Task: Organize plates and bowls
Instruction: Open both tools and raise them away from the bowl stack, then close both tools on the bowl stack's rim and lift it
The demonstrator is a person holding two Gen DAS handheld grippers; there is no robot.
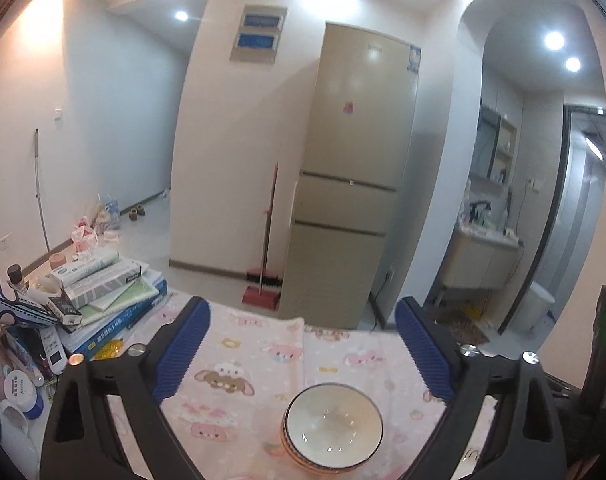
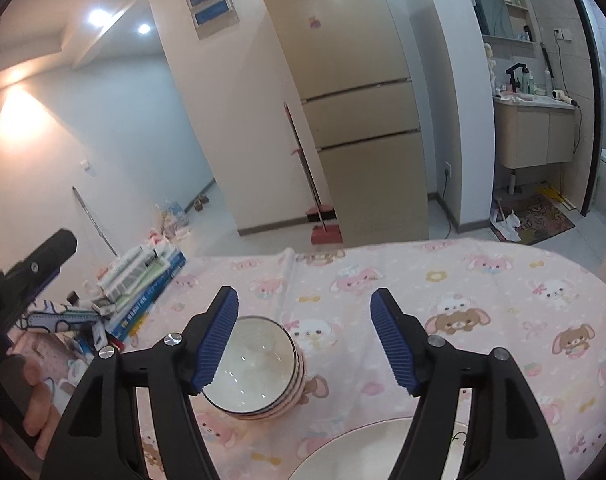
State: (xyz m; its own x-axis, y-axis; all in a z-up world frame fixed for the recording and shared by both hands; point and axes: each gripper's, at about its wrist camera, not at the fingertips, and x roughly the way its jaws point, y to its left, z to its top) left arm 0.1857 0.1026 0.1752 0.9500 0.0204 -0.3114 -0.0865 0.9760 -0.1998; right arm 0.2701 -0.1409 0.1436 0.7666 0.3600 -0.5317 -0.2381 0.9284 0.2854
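Left wrist view: the left gripper [image 1: 303,344] has its fingers spread wide, empty, above the stacked bowls [image 1: 333,428] at six o'clock on the worktop [image 1: 255,344].

Right wrist view: the right gripper [image 2: 304,336] fingers are spread, empty; the bowls [image 2: 255,368] sit by the left finger at nine o'clock, a plate [image 2: 355,452] at six.

Your left hand-held gripper [image 1: 299,344]: jaws spread wide, nothing between blue pads [image 1: 181,350], pointing slightly downward. Your right hand-held gripper [image 2: 305,338]: jaws apart, pads [image 2: 217,336] gripping nothing, tilted downward more steeply. In right wrist view, your left hand [image 2: 33,396] shows at lower left edge, fingers wrapped round black handle of left hand-held gripper.
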